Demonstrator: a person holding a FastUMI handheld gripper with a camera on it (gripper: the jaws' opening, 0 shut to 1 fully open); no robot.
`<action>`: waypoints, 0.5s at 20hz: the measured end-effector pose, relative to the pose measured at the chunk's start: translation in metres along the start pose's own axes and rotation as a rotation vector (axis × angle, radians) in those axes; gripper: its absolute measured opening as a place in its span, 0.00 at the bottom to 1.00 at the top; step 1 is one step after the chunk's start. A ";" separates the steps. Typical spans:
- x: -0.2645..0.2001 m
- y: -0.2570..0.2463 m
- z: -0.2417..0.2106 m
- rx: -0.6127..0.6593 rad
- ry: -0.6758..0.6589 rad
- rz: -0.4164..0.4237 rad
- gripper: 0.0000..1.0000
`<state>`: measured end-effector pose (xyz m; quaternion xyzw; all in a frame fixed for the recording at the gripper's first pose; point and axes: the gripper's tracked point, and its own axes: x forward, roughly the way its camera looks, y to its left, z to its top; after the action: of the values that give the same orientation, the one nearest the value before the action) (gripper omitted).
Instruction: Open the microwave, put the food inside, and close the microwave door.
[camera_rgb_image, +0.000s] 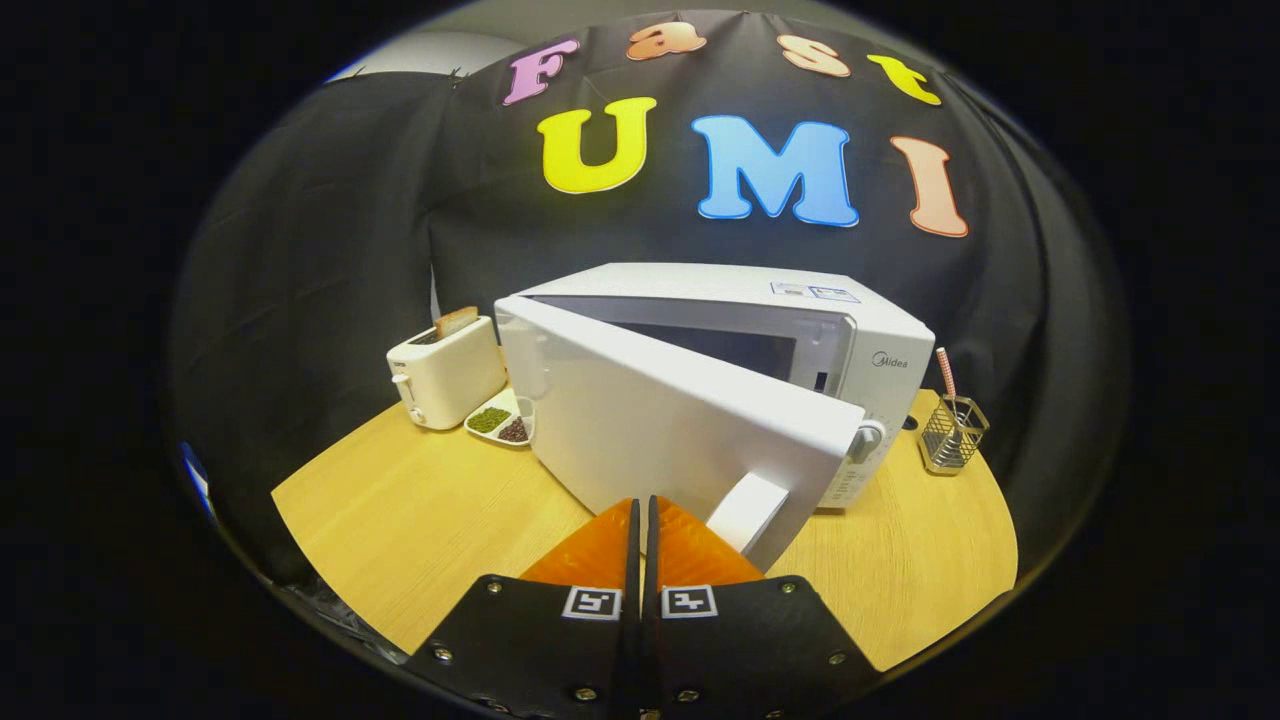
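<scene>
A white microwave stands on the wooden table ahead of me. Its door is swung partly open toward me, hinged on the left, with a white handle near its free edge. My gripper is shut with nothing between its fingers; its tips sit right at the door's outer face, just left of the handle. A white divided dish with green and dark food lies beside the microwave's left side, partly hidden behind the door.
A white toaster with a slice of bread stands at the back left, next to the dish. A wire holder with a striped straw stands right of the microwave. Bare tabletop lies at the left front.
</scene>
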<state>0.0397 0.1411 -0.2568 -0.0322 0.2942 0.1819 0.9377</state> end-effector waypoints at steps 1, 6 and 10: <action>0.005 -0.005 0.001 0.001 0.002 -0.012 0.01; 0.025 -0.028 0.006 0.013 0.020 -0.067 0.01; 0.043 -0.047 0.016 0.028 0.009 -0.116 0.01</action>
<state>0.0984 0.1138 -0.2701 -0.0369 0.2986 0.1228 0.9457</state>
